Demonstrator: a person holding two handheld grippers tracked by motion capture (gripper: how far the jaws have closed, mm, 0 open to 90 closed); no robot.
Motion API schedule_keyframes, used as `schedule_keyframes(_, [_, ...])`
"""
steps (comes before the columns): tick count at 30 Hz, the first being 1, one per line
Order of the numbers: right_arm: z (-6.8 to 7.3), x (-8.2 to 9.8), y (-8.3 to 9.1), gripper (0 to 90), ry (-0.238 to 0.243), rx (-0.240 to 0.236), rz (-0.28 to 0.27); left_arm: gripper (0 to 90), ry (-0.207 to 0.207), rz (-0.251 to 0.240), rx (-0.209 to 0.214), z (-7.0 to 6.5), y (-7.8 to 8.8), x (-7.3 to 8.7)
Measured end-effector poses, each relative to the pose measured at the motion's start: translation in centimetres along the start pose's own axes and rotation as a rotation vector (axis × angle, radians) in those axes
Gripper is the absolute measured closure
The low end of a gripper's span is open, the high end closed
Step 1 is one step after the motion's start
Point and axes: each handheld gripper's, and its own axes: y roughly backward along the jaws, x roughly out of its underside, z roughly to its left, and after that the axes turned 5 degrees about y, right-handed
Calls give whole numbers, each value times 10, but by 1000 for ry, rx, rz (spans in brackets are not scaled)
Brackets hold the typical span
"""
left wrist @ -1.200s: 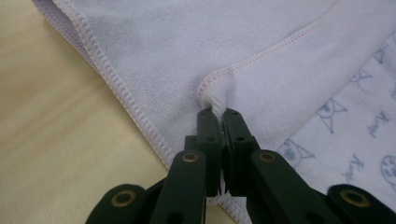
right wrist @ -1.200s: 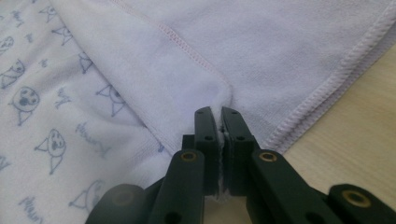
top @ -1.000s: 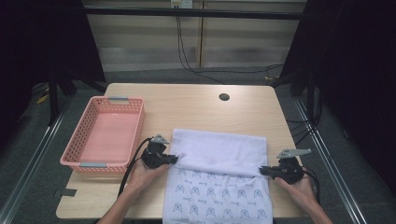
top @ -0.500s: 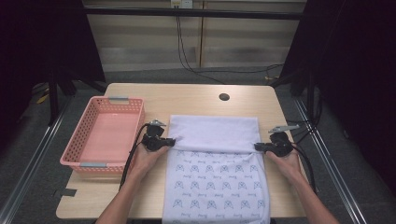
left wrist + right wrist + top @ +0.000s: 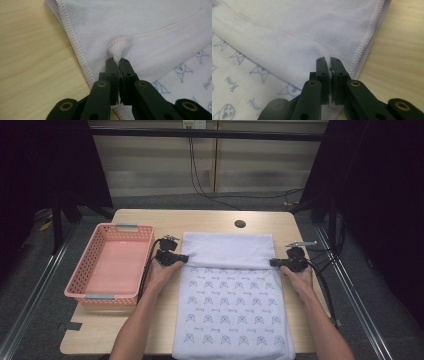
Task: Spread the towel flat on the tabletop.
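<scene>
The wooden surface carries a white towel that runs from near its far middle down to the near edge and hangs slightly over it. The towel's near part shows a printed pattern of small blue figures; its far part is a plain white flap folded back over the printed side, with a stitched hem running across between the two hands. A pink basket with perforated walls stands to the left of the towel, apart from it. A small dark round hole sits in the surface just beyond the towel's far edge.

The left claw is at the towel's left edge, clenched on a corner of the folded flap; in the left gripper view a pinch of hemmed cloth bulges out between the closed jaws. The right claw is at the towel's right edge, likewise clenched on the flap's other corner, cloth caught between its jaws.
</scene>
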Motion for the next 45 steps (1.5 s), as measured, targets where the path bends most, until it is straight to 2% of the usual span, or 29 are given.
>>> schedule_keyframes(1, [1, -3, -3, 866, 12, 10, -2, 873, 1, 6, -7, 1, -1, -2])
schedule_keyframes(3, [0, -7, -8, 866, 13, 16, -2, 873, 20, -20, -12, 3, -3, -3])
schedule_keyframes(7, [-6, -19, -16, 866, 14, 30, 20, 873, -14, -22, -17, 7, -5, -7])
schedule_keyframes(8, [-8, -21, -19, 866, 11, 25, 15, 872, 2, -36, -14, 10, -7, -8])
schedule_keyframes(9, [-10, -23, -21, 866, 7, 29, 15, 872, 9, -29, -12, 12, -7, -9])
schedule_keyframes(12, [-14, -28, -27, 866, -16, 46, 0, 873, 6, -28, -23, 13, -10, -14])
schedule_keyframes(13, [-15, -29, -29, 866, -27, 47, -2, 873, 16, -32, -21, 14, -10, -14])
schedule_keyframes(14, [-15, -30, -30, 866, -18, 49, -3, 873, 17, -35, -12, 15, -10, -13])
schedule_keyframes(15, [-15, -31, -29, 866, -17, 47, 3, 873, 16, -31, -17, 14, -9, -14])
schedule_keyframes(16, [-15, -31, -28, 866, -8, 42, 5, 874, 44, -32, -6, 13, -9, -13])
schedule_keyframes(19, [-14, -35, -14, 867, 15, 11, -35, 874, 16, -30, -2, 9, -3, -11])
schedule_keyframes(22, [-13, -42, 7, 867, 16, -12, -104, 874, -3, -66, 22, 1, 12, -14])
schedule_keyframes(24, [-12, -48, 20, 867, 21, -11, -135, 874, -6, -119, 54, -10, 28, -19])
schedule_keyframes(28, [-7, -62, 45, 867, 34, -14, -191, 874, -64, -192, 78, -27, 55, -28])
schedule_keyframes(29, [-5, -65, 53, 867, 53, -9, -198, 874, -73, -197, 77, -28, 62, -28])
schedule_keyframes(30, [-3, -68, 60, 867, 75, 1, -190, 874, -61, -217, 85, -28, 69, -28])
schedule_keyframes(31, [-1, -71, 67, 867, 100, -2, -184, 874, -64, -234, 108, -28, 76, -27])
schedule_keyframes(34, [6, -77, 91, 866, 117, -33, -230, 874, -93, -260, 137, -31, 98, -26])
schedule_keyframes(35, [8, -77, 96, 867, 122, -39, -236, 874, -110, -263, 136, -33, 105, -26])
schedule_keyframes(37, [15, -78, 105, 867, 149, -48, -246, 873, -108, -298, 154, -37, 119, -24])
schedule_keyframes(39, [24, -78, 112, 867, 179, -38, -250, 873, -119, -308, 150, -43, 131, -20])
schedule_keyframes(40, [28, -77, 116, 867, 193, -43, -248, 874, -138, -310, 154, -46, 136, -19])
schedule_keyframes(42, [34, -76, 124, 866, 194, -54, -274, 873, -159, -320, 159, -51, 150, -18])
schedule_keyframes(44, [39, -75, 134, 867, 197, -67, -295, 873, -152, -341, 180, -55, 162, -17])
schedule_keyframes(45, [41, -74, 141, 867, 198, -75, -301, 873, -162, -355, 182, -58, 169, -17])
